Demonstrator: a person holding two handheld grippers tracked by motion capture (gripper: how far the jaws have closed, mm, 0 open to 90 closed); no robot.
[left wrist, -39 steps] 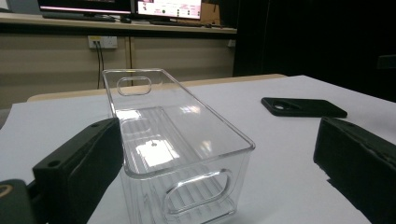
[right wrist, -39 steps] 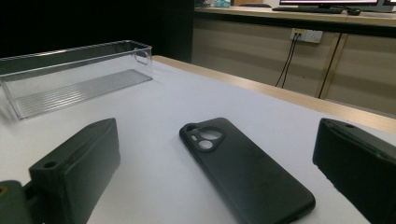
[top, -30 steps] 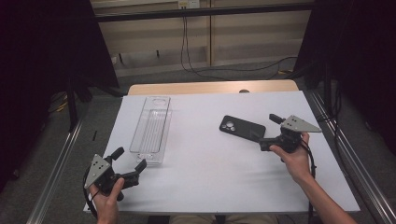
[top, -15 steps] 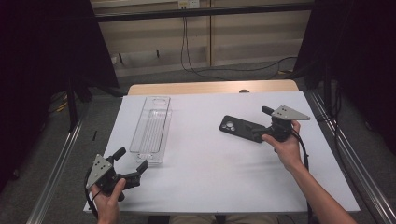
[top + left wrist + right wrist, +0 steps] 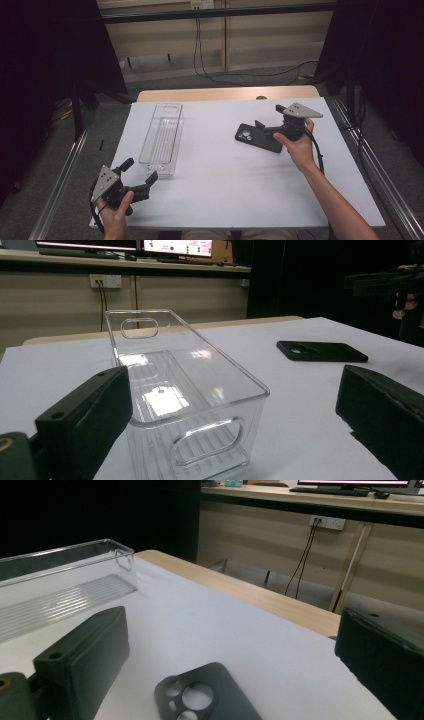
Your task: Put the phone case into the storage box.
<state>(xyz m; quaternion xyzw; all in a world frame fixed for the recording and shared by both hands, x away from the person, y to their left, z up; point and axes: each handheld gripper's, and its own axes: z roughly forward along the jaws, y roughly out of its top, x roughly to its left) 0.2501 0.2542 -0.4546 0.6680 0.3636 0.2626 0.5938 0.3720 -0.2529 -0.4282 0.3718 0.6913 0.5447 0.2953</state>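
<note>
Black jaws of the right gripper (image 5: 267, 121) stand wide apart with nothing between them, held just above the near end of the black phone case (image 5: 259, 137), which lies flat on the white table (image 5: 225, 175) with its camera cutouts facing up. In the right gripper view the lower part of the case (image 5: 207, 692) is cut off by the frame edge, and no brand or writing can be read on it. The left gripper (image 5: 137, 175) sits at the table's near left corner, jaws also spread wide and holding nothing, just beside the near end of the clear plastic bin (image 5: 162, 137). That bin (image 5: 185, 390) is empty and bears no label. Monitors along the top edge of the left gripper view are too cropped to read.
</note>
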